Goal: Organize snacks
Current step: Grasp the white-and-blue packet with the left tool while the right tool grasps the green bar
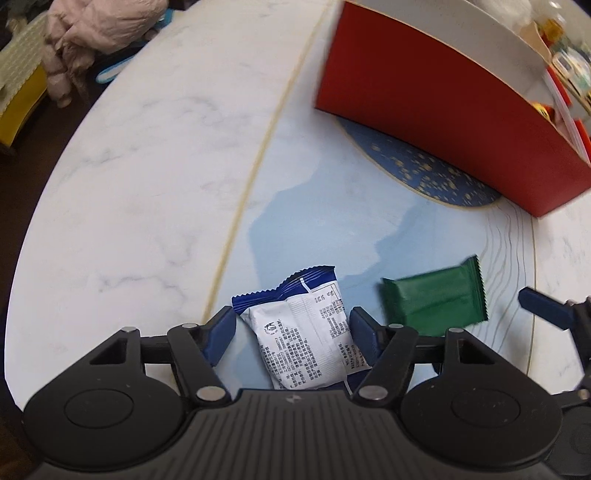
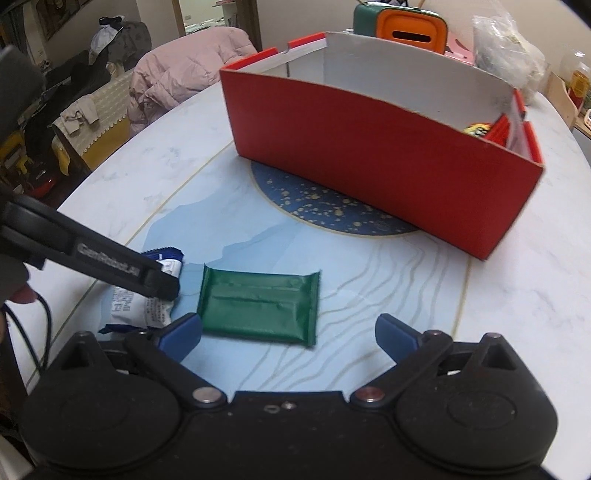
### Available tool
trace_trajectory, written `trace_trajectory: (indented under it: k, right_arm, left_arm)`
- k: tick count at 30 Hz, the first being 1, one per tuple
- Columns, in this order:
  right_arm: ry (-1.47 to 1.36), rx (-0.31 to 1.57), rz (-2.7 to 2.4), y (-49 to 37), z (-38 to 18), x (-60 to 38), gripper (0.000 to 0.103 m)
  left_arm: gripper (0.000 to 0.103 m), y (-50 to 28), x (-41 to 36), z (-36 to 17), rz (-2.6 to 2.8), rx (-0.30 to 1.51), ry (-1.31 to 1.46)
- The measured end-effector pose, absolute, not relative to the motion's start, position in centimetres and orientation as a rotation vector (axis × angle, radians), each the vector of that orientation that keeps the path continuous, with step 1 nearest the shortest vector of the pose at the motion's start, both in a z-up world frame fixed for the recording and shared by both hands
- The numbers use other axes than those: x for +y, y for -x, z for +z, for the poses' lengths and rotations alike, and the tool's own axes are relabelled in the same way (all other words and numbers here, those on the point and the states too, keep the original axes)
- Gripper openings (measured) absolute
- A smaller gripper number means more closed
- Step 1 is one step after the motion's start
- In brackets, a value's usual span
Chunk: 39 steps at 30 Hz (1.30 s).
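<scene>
A blue and white snack packet point(image 1: 306, 332) lies on the table between the open fingers of my left gripper point(image 1: 293, 332); the right fingertip touches its edge, the left stands just off it. In the right wrist view the packet point(image 2: 142, 306) shows partly under the left gripper's arm. A green snack packet point(image 2: 258, 304) lies flat just ahead of my right gripper point(image 2: 290, 334), which is open and empty. The green packet point(image 1: 436, 301) lies to the right of the blue one. A red box point(image 2: 369, 166) with a white inside stands further back and holds a yellow snack point(image 2: 478, 129).
The round marble table point(image 1: 147, 166) has a dark blue speckled disc point(image 2: 325, 206) under the box. An orange and green container point(image 2: 402, 22) and a plastic bag point(image 2: 506, 44) stand behind the box. A pink jacket point(image 2: 177, 77) lies on a chair at the far left.
</scene>
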State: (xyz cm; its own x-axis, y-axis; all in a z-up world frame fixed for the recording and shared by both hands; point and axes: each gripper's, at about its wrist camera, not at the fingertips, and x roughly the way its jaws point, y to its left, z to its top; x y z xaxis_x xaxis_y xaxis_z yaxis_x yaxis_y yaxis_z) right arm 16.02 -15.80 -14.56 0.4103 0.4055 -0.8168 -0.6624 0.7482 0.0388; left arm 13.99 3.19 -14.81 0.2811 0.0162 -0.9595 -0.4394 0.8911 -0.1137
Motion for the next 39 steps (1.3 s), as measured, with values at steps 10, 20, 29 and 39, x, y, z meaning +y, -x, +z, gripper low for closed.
trace_trajectory:
  k: [10,20,29,39]
  right_arm:
    - [0.375,0.903,0.654,-15.6,-16.4,-12.6,0.096]
    - [0.345,0.874,0.610,-15.0,-16.7,-12.1,0.079]
    - [0.341,0.875,0.600,-15.0,-16.7,-11.9,0.077]
    - [0.322,0.883,0.570,-14.9,-16.4,-12.1,0.069]
  left_arm:
    - [0.050,-12.4,5.1,-14.9,0.311,1.236,0.448]
    - [0.064,-12.5,6.0,-14.8,0.276,1.241,0.505]
    - [0.066,-12.4,4.4,-15.1,0.297,1.247,0.416]
    - [0.048,-11.6,5.1,-15.4,0.285,1.227,0.446]
